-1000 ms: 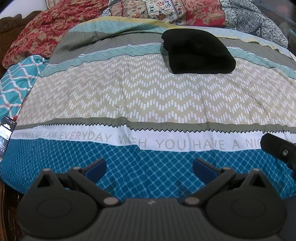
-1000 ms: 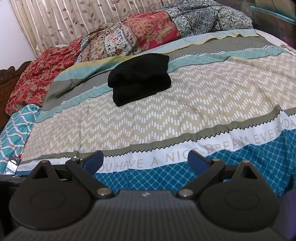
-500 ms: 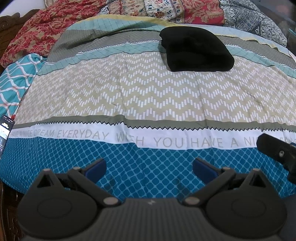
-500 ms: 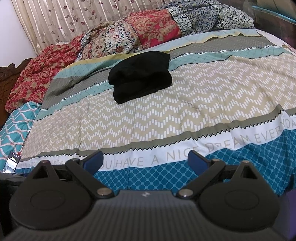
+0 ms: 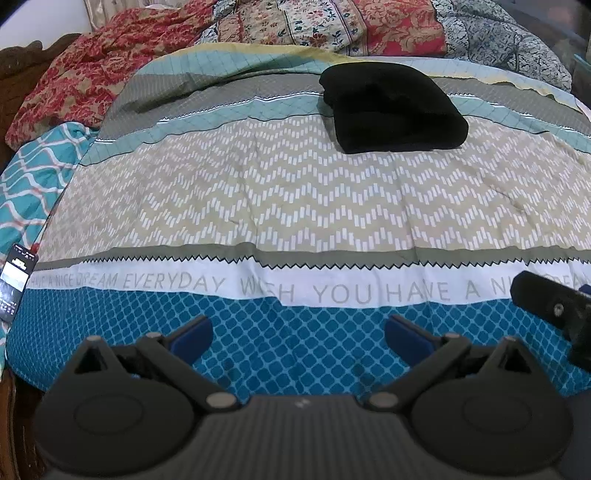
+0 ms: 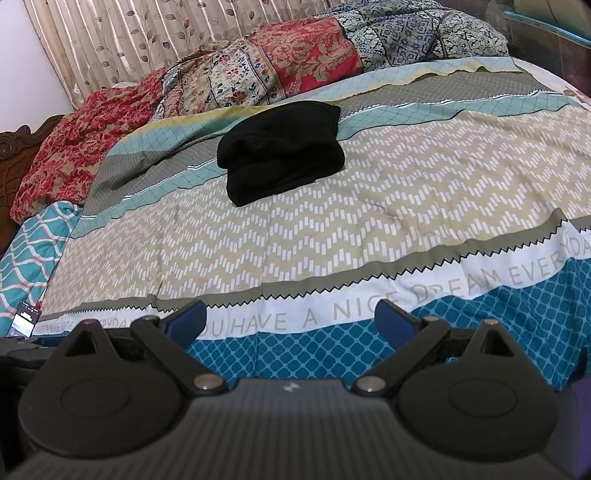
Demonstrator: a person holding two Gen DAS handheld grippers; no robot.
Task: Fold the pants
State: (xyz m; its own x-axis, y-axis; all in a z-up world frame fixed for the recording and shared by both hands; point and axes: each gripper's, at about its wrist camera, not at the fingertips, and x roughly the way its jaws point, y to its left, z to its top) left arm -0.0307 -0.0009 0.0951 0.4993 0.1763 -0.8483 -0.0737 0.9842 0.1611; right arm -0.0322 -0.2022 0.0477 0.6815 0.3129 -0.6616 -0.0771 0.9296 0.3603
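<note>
Black pants [image 5: 393, 107] sit as a compact folded bundle far up the bed [image 5: 295, 206], so I judge the folding done, with nothing left but backing away. My left hand-held gripper [image 5: 298, 334] and right hand-held gripper [image 6: 290, 318] both gape wide, empty, at the near edge, well apart from the bundle

— Where are the folded pants [image 5: 391, 107] lying?
— On the bedspread [image 5: 295, 206], toward the bed's far side, well apart from both hand-held grippers.
— And behind them?
— Crumpled quilts [image 6: 258, 70] are sitting before the curtain [image 6: 122, 33]. A phone [image 5: 16, 280] is lying at the left edge.
</note>
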